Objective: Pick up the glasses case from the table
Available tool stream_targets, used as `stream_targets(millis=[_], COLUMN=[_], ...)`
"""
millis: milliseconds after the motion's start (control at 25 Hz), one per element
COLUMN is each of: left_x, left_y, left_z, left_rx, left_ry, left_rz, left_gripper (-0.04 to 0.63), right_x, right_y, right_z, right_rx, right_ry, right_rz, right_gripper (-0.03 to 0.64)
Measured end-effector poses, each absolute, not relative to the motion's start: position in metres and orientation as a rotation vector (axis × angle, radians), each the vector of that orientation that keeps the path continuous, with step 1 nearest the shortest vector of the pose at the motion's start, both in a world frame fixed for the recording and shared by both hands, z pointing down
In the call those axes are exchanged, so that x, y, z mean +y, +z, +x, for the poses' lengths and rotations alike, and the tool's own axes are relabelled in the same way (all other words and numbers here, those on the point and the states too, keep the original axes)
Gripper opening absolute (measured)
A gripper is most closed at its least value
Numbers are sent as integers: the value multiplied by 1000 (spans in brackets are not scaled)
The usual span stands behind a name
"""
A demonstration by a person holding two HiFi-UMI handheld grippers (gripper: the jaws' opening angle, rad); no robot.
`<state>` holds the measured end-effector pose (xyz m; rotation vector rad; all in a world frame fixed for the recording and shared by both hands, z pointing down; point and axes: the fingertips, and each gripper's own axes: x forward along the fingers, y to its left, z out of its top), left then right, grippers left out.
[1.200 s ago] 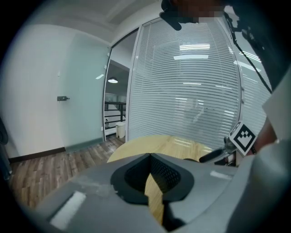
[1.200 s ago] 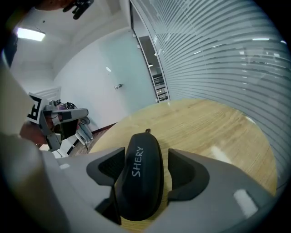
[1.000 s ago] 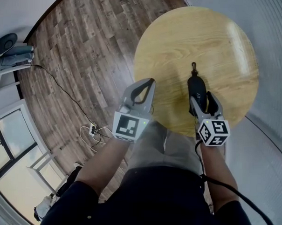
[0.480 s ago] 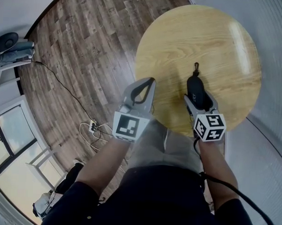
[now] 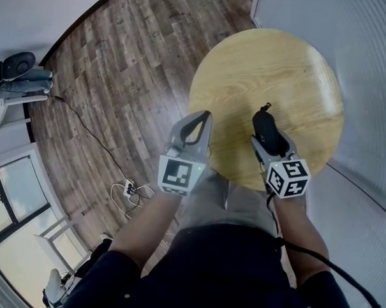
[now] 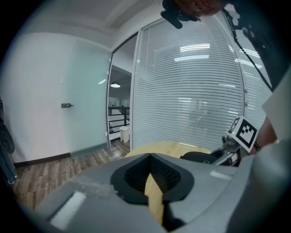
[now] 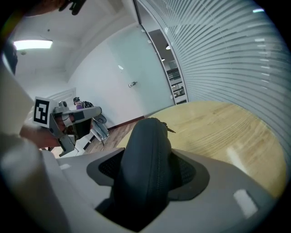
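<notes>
The black glasses case (image 5: 268, 126) lies lengthwise between the jaws of my right gripper (image 5: 273, 141) over the near part of the round wooden table (image 5: 292, 65). Its strap end points away from me. In the right gripper view the case (image 7: 148, 150) fills the gap of the right gripper (image 7: 150, 161). The jaws have just been closing and their pads press on the case's sides. My left gripper (image 5: 205, 116) hovers at the table's left edge, shut with nothing in it. In the left gripper view the left gripper (image 6: 150, 157) has its tips together.
Dark wood floor lies left of the table, with a cable and power strip (image 5: 129, 191) on it. A glass wall with blinds (image 5: 368, 94) runs along the right. A grey stand (image 5: 17, 79) is at the far left. My lap is below the table's near edge.
The right gripper has closed in on the case and risen a little with it. The left gripper has also lifted slightly. The head view has shifted, so the table sits lower in the frame.
</notes>
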<state>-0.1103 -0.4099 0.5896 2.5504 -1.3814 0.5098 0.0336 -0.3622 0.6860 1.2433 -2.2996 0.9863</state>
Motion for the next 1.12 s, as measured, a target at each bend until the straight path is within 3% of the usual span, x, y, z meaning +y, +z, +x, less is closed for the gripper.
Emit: stream_targets(millis=[480, 1120], left_x=[-405, -400], left_y=[459, 339], left_z=[-111, -95], left_rx=[-1449, -1538], left_ry=[390, 208], left_rz=[2637, 2786], left_gripper=[6, 6], right_x=[-374, -357], right_y=[518, 365], right_z=[73, 133], right_rx=[-2443, -2610], right_ry=[765, 404], right_rz=[1433, 1677], right_gripper=[305, 299])
